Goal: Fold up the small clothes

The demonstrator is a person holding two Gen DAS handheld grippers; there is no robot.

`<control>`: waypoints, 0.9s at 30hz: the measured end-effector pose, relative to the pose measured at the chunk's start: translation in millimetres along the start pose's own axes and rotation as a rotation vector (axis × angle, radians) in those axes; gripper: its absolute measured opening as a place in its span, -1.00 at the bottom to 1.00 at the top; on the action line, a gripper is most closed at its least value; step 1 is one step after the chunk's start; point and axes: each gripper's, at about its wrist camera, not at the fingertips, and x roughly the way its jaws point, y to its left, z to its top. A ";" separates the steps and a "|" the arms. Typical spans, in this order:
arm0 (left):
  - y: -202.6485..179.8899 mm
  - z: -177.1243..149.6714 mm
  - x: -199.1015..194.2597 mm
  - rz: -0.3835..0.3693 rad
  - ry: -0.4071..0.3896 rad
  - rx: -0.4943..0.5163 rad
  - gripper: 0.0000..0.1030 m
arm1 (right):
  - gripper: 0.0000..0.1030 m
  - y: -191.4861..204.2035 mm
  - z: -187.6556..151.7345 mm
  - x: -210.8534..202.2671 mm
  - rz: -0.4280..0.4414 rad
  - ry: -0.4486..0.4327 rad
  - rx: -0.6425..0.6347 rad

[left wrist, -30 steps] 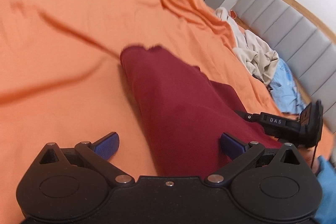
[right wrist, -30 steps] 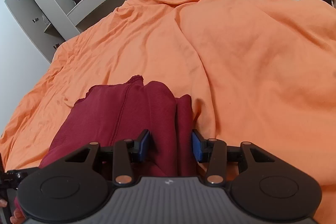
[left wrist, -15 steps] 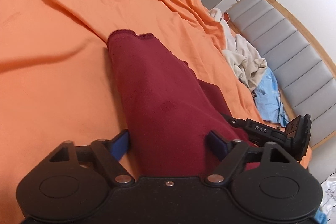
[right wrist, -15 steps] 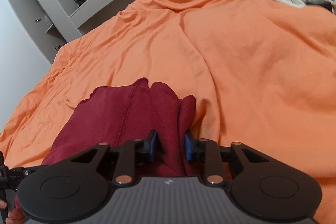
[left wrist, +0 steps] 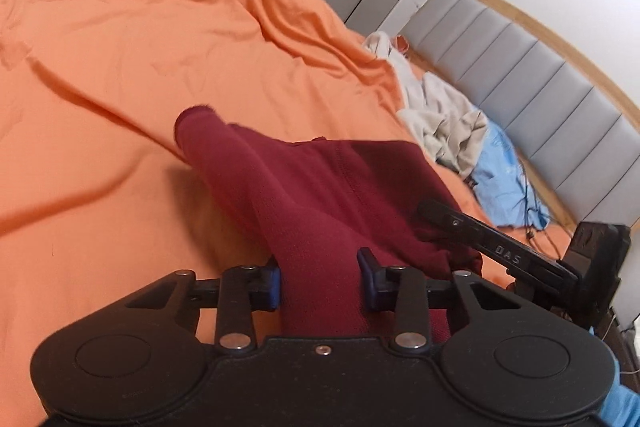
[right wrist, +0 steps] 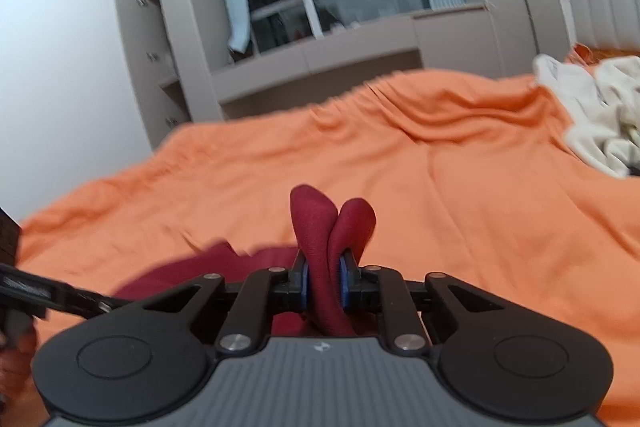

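Hidden: lower part of maroon garment [left wrist: 320,211] cut off behind left gripper [left wrist: 319,285] body; garment type can't be told. Right-wrist view blurry at mid-depth; garment's far hem soft in left view too.
Garment look: dark maroon knit, bunched into long ridges, one seam line showing, raised off the orange bedsheet [left wrist: 120,67] between both tongs.
Left gripper: blue pads closed in against a thick fold of the garment, pressing it both sides.
Right gripper [right wrist: 324,285]: pads nearly together, pinching two rounded lobes of maroon garment [right wrist: 332,227] that stick up past the tips.
Count: 1 maroon garment, 2 grippers, 1 pile cream clothes [left wrist: 440,115], 1 light-blue cloth [left wrist: 504,183] by grey headboard [left wrist: 540,87].
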 end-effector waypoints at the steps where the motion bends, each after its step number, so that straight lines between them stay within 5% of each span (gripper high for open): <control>1: -0.2 1.0 -1.7 0.000 -0.005 -0.002 -0.28 | -0.68 4.1 2.5 -0.4 0.012 -0.018 -0.007; 6: -6.0 9.3 -20.4 0.025 -0.056 0.032 -0.30 | -0.69 25.6 10.1 6.4 0.061 -0.089 -0.039; 11: -14.8 20.6 -48.6 0.154 -0.124 0.154 -0.30 | -0.69 49.1 10.5 35.4 0.112 -0.105 -0.005; 17: 8.1 24.6 -63.4 0.296 -0.121 0.168 -0.29 | -0.69 56.4 -7.1 85.4 0.082 0.039 0.034; 21: 37.2 15.0 -46.2 0.348 -0.033 0.117 -0.26 | -0.69 43.9 -21.9 102.6 -0.026 0.148 0.058; 27: 44.3 4.5 -38.3 0.386 0.005 0.155 -0.19 | -0.62 18.8 -29.2 108.4 -0.051 0.204 0.159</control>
